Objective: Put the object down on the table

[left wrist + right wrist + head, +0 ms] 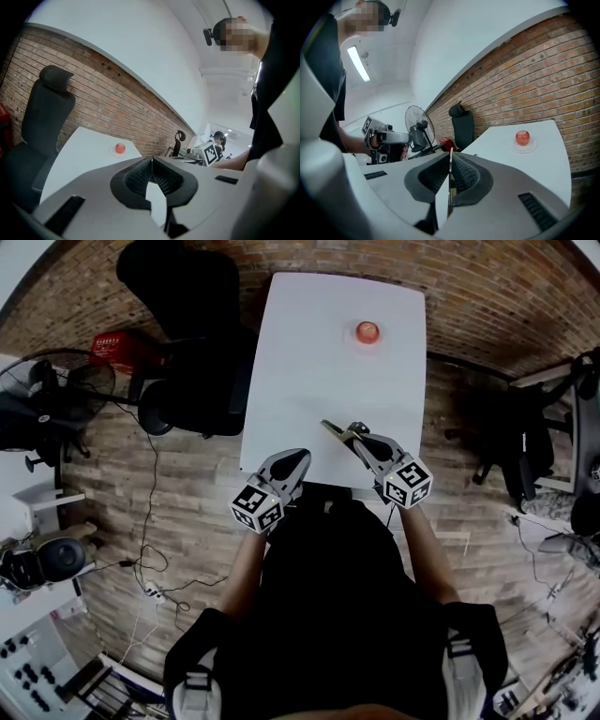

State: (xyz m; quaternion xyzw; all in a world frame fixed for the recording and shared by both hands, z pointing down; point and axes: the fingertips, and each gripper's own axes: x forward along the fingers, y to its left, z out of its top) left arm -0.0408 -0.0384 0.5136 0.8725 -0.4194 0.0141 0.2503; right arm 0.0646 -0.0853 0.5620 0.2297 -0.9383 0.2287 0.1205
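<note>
My right gripper (356, 434) hovers over the near edge of the white table (319, 362), shut on a thin flat metal object (331, 426) whose tip sticks out to the left of the jaws. In the right gripper view this thin object (450, 185) shows edge-on between the ribbed pads. My left gripper (296, 459) is held beside it at the table's near edge, shut with nothing in it; its pads (140, 174) meet at the tips. What the object is cannot be made out.
A red apple (367, 331) on a small plate (524, 148) sits at the table's far end. A black office chair (192, 352) stands left of the table, a fan (56, 390) further left. Brick wall (543, 79) behind.
</note>
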